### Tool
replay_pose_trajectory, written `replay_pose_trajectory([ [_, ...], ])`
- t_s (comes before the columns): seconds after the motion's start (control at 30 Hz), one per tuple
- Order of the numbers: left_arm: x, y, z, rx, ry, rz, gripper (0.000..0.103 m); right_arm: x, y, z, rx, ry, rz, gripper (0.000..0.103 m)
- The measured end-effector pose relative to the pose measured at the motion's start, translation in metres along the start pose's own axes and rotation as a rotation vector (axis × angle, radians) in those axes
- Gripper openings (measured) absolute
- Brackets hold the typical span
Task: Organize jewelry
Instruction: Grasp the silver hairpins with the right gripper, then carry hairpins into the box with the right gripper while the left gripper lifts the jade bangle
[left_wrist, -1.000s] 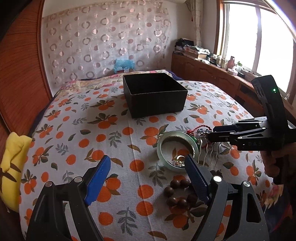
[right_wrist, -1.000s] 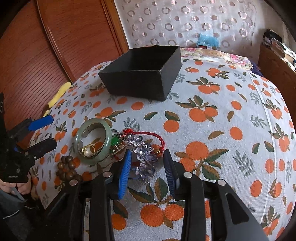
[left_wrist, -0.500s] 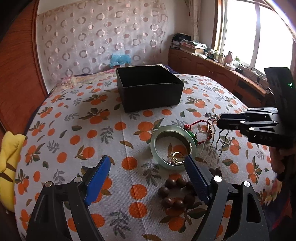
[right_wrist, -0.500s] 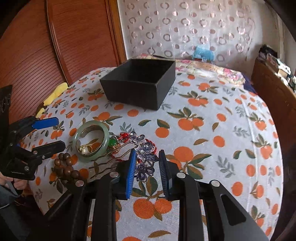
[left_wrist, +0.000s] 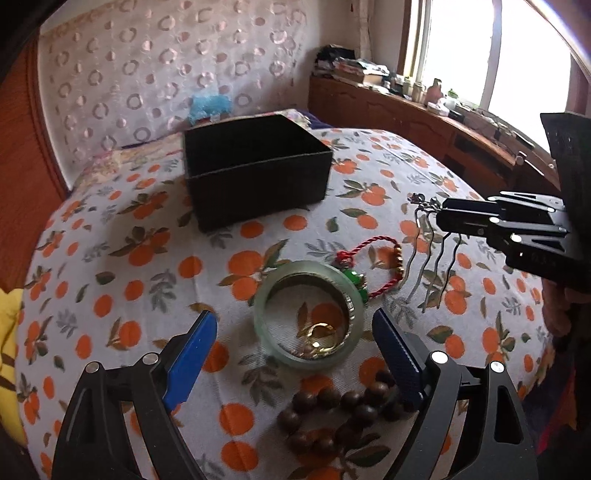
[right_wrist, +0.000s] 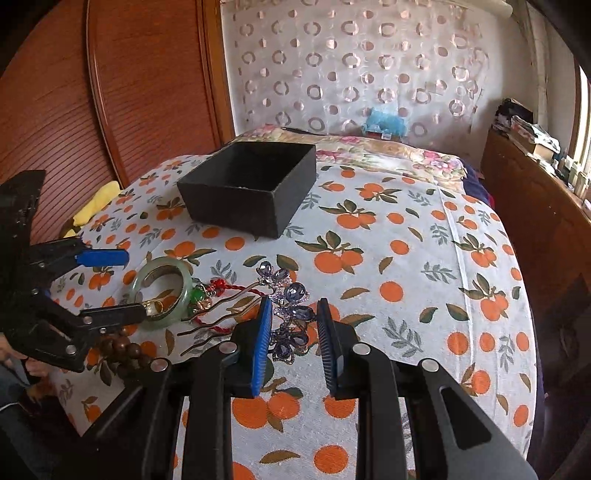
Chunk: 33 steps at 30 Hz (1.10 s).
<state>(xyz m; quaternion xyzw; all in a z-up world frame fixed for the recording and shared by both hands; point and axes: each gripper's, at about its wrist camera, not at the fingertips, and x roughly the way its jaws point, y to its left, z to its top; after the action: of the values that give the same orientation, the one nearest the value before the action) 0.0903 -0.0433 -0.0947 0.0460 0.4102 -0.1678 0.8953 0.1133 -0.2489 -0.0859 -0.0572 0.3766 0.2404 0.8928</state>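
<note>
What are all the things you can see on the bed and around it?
Box: one, black, open, far side of bedspread.
Bangle: one, pale green, flat, near left gripper.
Gold ring: at least one, inside bangle.
Red cord bracelet: one, green bead, beside bangle.
Bead bracelet: one, dark brown, near edge.
Hair comb: one, purple stones, lifted off bedspread.
Bedspread: one, white with oranges.
Yellow cloth: one, bed's edge.
Left gripper: open, over bangle.
Right gripper: shut on hair comb.
</note>
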Motion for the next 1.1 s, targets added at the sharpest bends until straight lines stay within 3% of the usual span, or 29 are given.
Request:
replay_pose_trajectory([
  [0.33, 0.020, -0.014, 0.007, 0.060, 0.061, 0.000, 0.083, 0.003, -0.004, -0.006, 0.019, 0.005, -0.001, 0.027],
  [0.67, 0.026, -0.012, 0.006, 0.067, 0.071, 0.030, 0.071, 0.002, -0.003, -0.005, 0.015, -0.001, 0.003, 0.027],
  [1.1, -0.012, -0.005, 0.020, 0.041, -0.054, 0.038, 0.068, 0.000, 0.003, 0.011, -0.002, -0.029, 0.004, 0.027],
])
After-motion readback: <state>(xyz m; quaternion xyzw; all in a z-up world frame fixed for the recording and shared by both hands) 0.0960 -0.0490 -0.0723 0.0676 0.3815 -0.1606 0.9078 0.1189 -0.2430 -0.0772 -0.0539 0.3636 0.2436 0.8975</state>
